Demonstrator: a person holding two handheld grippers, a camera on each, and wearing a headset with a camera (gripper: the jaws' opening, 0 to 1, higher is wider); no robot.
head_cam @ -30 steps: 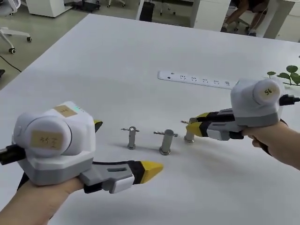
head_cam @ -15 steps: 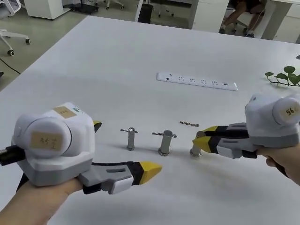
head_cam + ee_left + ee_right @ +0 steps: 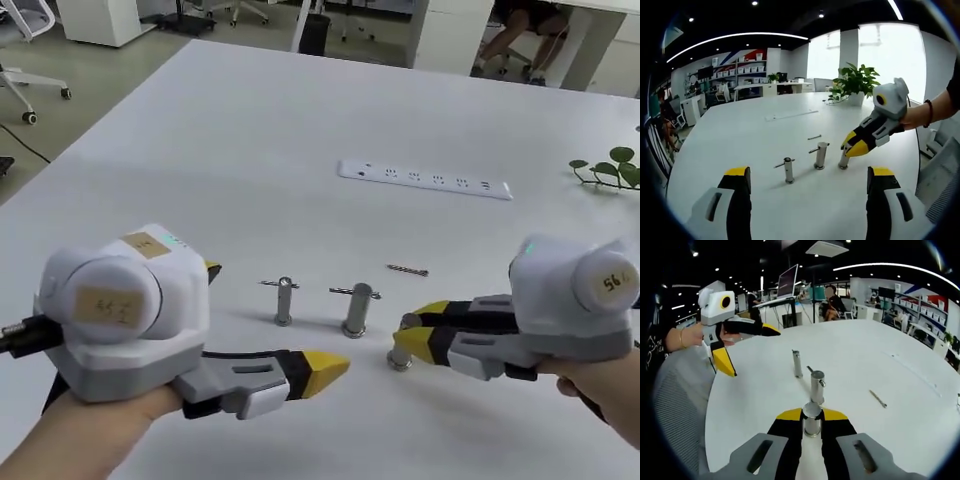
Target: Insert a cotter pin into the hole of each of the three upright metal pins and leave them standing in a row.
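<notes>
R gripper (image 3: 413, 330) grips bare metal pin (image 3: 811, 422), farthest from power strip (image 3: 425, 181). Two pinned metal pins (image 3: 284, 300) stand nearer strip, w/ loose cotter pin (image 3: 407, 270) btw them & strip. L gripper (image 3: 807, 175) wide open, well off strip.

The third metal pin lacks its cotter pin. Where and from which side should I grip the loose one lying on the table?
Probably near one end, from above, jaws across the thin shank. The loose cotter pin lies flat on the table, so only its long sides offer grip, and the other end is left free for insertion.
</notes>
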